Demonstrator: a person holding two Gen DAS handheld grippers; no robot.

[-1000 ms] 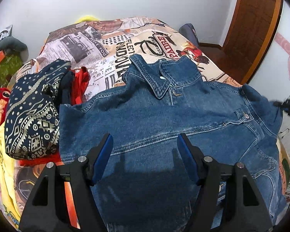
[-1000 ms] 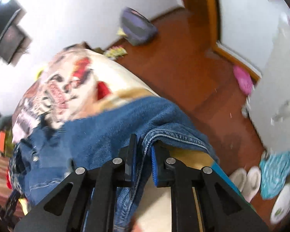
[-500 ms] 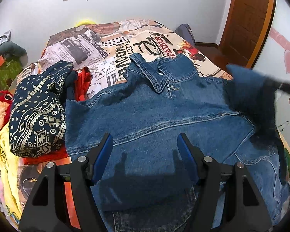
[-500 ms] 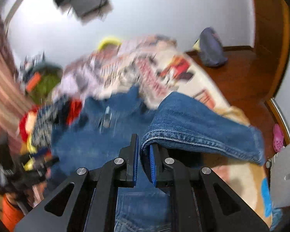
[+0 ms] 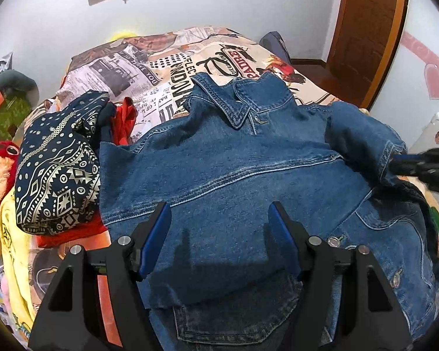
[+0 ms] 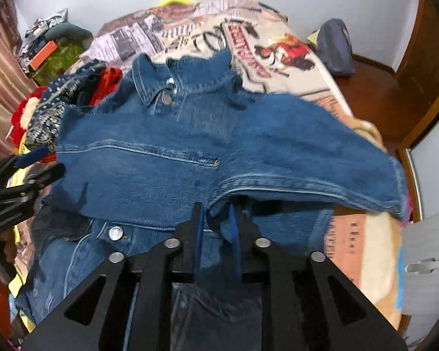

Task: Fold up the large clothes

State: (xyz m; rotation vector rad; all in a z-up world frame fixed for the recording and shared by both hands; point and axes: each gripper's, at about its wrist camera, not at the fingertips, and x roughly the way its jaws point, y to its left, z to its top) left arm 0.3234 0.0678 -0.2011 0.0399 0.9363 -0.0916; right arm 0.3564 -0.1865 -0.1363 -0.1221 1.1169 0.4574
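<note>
So far I count the fold as roughly half made. The denim jacket [image 5: 225, 175] lies across the near half of the bed [image 5: 172, 67], collar [image 5: 240, 102] toward the headboard end and hem toward me, and its side nearest the left edge of the bed already reads as turned in: a straight vertical fold line runs down there and a flat panel of denim covers the chest, its lower edge showing a pocket beneath. The other side is in hand right now. My right gripper [image 6: 216, 219] has its jaws pinched narrow on the sleeve [image 6: 307, 158], gripping a fold of it near the underarm seam, and the sleeve hangs lifted over the jacket body with its cuff [image 6: 398, 187] out toward the bed's right edge, not yet laid down. From the left wrist view the same gripper [image 5: 406, 163] comes in level from the right edge, fingers pointing inward at the cuff. My left gripper [image 5: 219, 234] hovers low over the lower middle of the jacket, jaws wide apart and holding nothing, pointing up the bed toward the collar; I cannot tell whether its tips touch the cloth. I judge what remains is laying this sleeve across the chest, then doubling the jacket hem to collar. A pile of other clothes, topped by a navy patterned garment [image 5: 58, 169], sits along the left edge just beside the jacket.
</note>
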